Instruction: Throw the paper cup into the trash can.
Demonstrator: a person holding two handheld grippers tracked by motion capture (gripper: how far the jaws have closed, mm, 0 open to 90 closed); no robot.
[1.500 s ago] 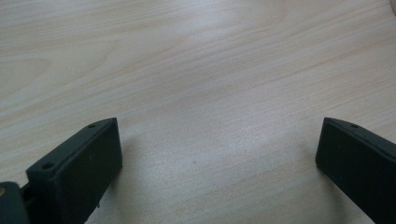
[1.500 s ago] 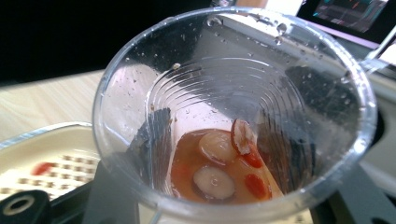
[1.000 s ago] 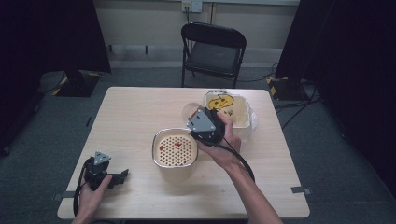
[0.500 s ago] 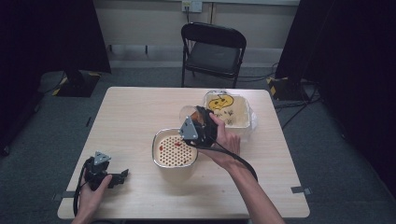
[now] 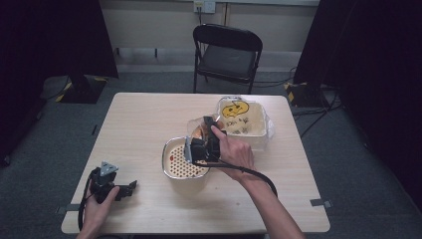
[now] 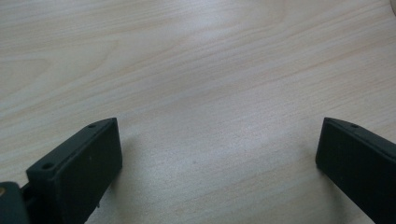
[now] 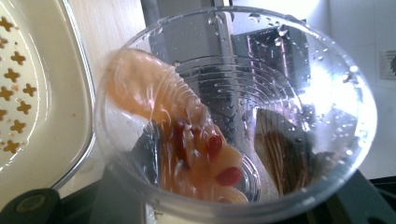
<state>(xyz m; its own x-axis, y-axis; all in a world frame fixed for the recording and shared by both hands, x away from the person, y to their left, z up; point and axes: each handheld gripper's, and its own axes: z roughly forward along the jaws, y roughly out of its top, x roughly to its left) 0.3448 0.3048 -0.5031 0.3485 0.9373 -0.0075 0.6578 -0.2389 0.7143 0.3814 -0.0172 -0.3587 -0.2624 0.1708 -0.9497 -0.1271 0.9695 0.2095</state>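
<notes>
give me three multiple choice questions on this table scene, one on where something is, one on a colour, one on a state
1. Where is the perforated strainer bowl?
A. on the chair
B. near the middle of the table, beside the right gripper
C. on the floor

2. What colour are the small round pieces in the liquid inside the clear plastic cup?
A. red
B. blue
C. green

3. How do the left gripper's jaws stand?
A. shut on a spoon
B. shut on the cup
C. open, with nothing between them

Answers:
1. B, as the high view shows the bowl on the table right by the right gripper.
2. A, since the right gripper view shows red pieces in orange liquid in the tilted cup.
3. C, because the left gripper view shows its two jaws far apart over bare wood.
</notes>
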